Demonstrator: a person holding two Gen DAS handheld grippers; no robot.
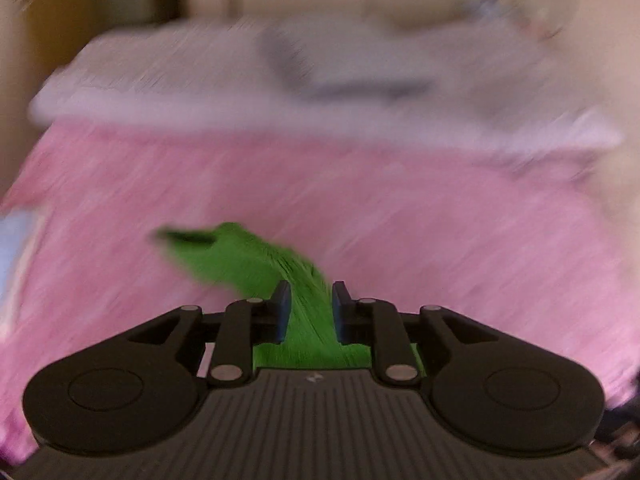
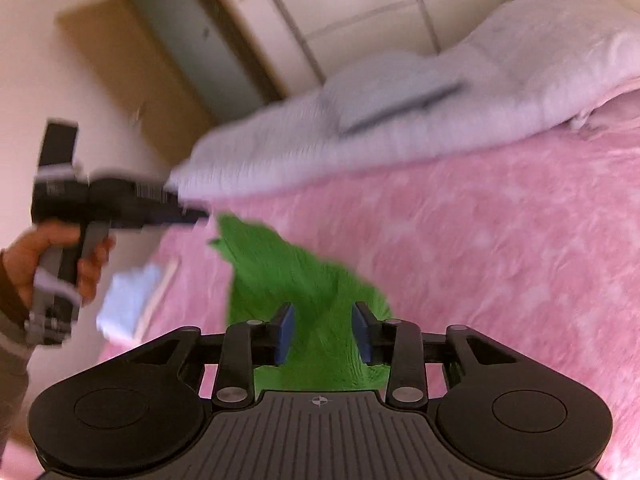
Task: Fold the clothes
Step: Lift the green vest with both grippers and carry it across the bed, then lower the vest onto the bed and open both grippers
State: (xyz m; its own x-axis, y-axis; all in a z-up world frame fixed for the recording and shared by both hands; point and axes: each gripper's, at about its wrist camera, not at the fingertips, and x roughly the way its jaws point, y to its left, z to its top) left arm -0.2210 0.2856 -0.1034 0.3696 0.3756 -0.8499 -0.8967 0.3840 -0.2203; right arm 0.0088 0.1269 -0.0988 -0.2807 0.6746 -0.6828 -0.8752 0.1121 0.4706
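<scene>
Left wrist view is smeared with motion blur, but you can make out the bright green ribbed cloth garment running straight up between the blue pads of the left tool. The pads sit close on either side of the fabric, though there's a sliver of gap on both sides, so I honestly can't tell if it's pinched or just loosely framed.

Same story on the right wrist view: the right tool has its pads spread a bit wider with the green garment bunched up between them. Looks more apart than clamped, but I wouldn't swear to it.

The garment seems lifted off the pink fuzzy bedspread, hanging above the bed rather than lying flat. From the right tool it stretches forward and to the left, narrowing to a corner just beside the nose of the left tool, which a hand holds out over the bed's edge. So the long axis runs tool to tool, each one at its own end.

My guess is whatever comes next depends on that line staying taut between the two. Behind it all there's a white quilt piled along the far side, plus a small pale blue folded cloth near the bed's left edge.
</scene>
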